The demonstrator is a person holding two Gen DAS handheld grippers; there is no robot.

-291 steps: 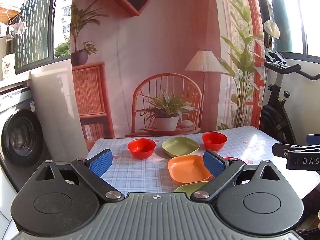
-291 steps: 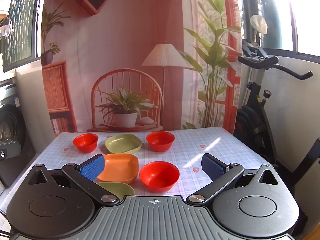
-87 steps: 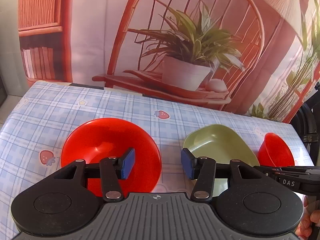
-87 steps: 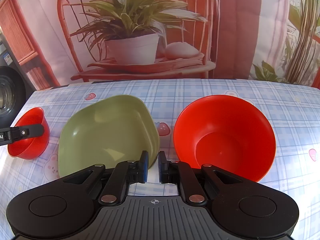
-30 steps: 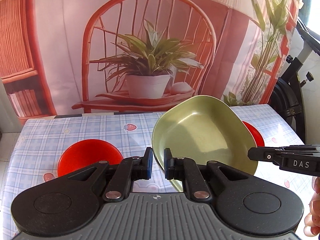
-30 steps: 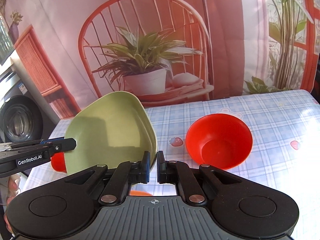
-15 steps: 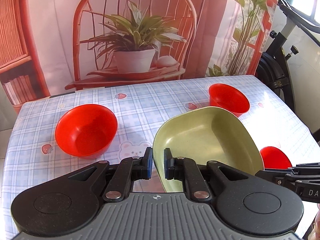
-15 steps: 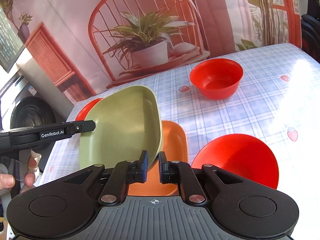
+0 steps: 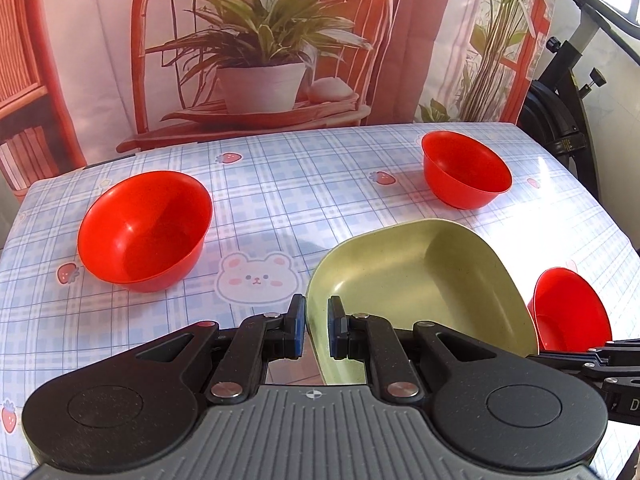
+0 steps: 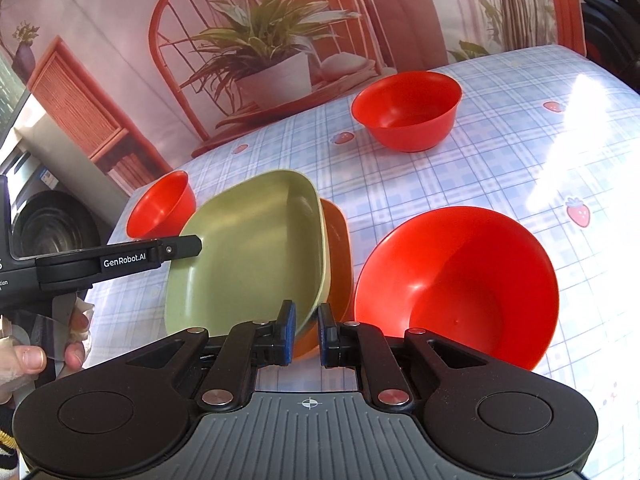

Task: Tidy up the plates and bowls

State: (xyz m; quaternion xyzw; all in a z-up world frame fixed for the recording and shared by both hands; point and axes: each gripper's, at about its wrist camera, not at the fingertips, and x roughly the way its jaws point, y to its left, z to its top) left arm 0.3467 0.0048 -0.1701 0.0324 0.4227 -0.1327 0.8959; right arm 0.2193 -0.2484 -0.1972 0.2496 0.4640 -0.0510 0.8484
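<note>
Both grippers hold one green square plate (image 9: 420,280) by opposite rims. My left gripper (image 9: 317,326) is shut on its left rim. My right gripper (image 10: 305,332) is shut on its near right rim (image 10: 248,248). The green plate sits tilted just over an orange square plate (image 10: 338,240) that shows only at its right edge. The left gripper's finger (image 10: 120,258) crosses the right wrist view at the plate's left side. Whether the two plates touch I cannot tell.
Three red bowls stand on the checked tablecloth (image 9: 280,184): one far left (image 9: 144,226), one far right (image 9: 466,168), one close on the right (image 10: 456,284). A photo backdrop stands behind the table. An exercise bike (image 9: 568,92) stands right of the table.
Both grippers have brought the green plate down and nearer, from high in the air to low over the orange plate. The bowls have not moved.
</note>
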